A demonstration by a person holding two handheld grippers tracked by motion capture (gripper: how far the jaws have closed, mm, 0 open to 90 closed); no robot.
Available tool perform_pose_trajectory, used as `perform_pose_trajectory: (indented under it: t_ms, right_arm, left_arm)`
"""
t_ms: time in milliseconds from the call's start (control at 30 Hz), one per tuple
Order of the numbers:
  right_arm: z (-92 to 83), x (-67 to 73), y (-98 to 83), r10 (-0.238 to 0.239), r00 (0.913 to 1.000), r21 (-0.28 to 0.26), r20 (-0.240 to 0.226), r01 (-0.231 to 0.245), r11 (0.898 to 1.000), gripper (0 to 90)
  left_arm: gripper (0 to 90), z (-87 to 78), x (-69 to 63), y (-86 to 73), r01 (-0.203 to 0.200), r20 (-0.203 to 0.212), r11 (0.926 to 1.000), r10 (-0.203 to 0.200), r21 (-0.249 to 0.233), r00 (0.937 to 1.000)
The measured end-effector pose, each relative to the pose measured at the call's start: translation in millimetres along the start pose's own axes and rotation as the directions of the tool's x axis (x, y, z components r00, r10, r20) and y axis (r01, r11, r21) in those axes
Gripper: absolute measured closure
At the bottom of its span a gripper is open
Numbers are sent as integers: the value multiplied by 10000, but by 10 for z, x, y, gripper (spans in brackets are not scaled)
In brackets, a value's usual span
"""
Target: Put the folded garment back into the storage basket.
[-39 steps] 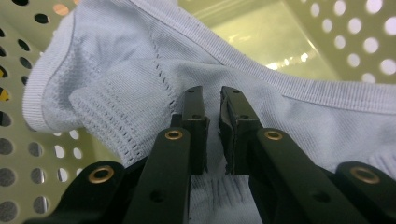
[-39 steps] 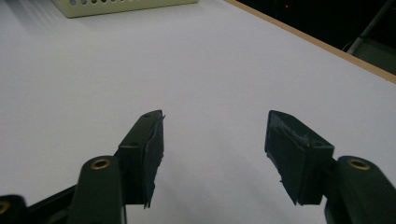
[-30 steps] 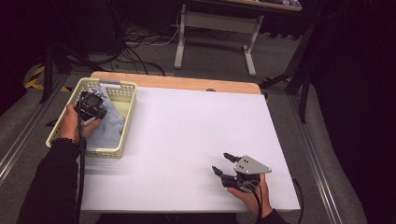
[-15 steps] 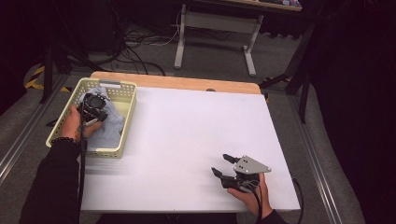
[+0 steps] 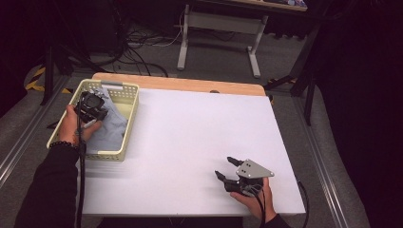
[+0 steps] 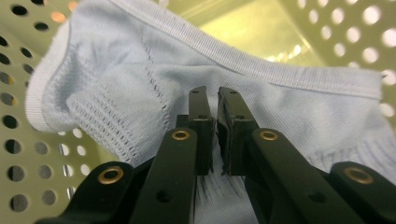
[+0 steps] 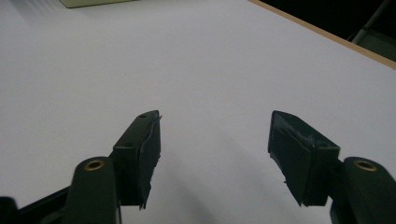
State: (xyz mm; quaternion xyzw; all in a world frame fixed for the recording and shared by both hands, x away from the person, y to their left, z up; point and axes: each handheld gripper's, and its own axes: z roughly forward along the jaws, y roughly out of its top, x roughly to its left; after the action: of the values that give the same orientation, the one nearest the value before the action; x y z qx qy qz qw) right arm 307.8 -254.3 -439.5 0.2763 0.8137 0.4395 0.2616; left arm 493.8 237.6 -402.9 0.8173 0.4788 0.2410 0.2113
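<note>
While inside basket [image 5: 124, 124] | left hand-held gripper [image 6: 215, 114] pinches pale-blue cloth [image 6: 289, 102]

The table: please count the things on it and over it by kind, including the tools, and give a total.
Basket, pale yellow-green, perforated: 1
Garment, light blue knit, inside the basket: 1
Tools: 2, the left tool shut on the garment, the right tool open over the white table
Total: 4
</note>
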Motion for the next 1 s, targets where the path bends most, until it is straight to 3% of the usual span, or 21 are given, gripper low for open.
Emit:
perform_pose_trajectory:
  t_ms: [167,500,700,767,900,1000]
  right_arm:
    - [-3,-10,-16,26,9999,12,125,-26,10000,344]
    - [27,-10,-50,-140,9993,47,356,138,9999,339]
    - [37,1,-54,-179,9990,-19,409,180,9998,335]
    - [40,4,-54,-228,9988,-16,428,229,9997,332]
    - [51,11,-56,-297,9986,45,448,295,9996,332]
    - [51,3,-56,-313,9982,21,509,312,9995,331]
  left_arm:
    - [844,-109,-30,-9,74,-123,9977,-82,-674,9999]
    - [833,-285,-148,-57,-45,281,9839,96,-1787,9996]
    - [815,-350,-206,-102,-115,457,9723,228,-2337,9987]
    - [808,-380,-214,-115,-294,367,9656,403,-2585,9985]
    - [783,-415,-250,-133,-173,553,9557,350,-2938,9979]
    - [754,-438,-279,-131,-334,490,9486,513,-3148,9975]
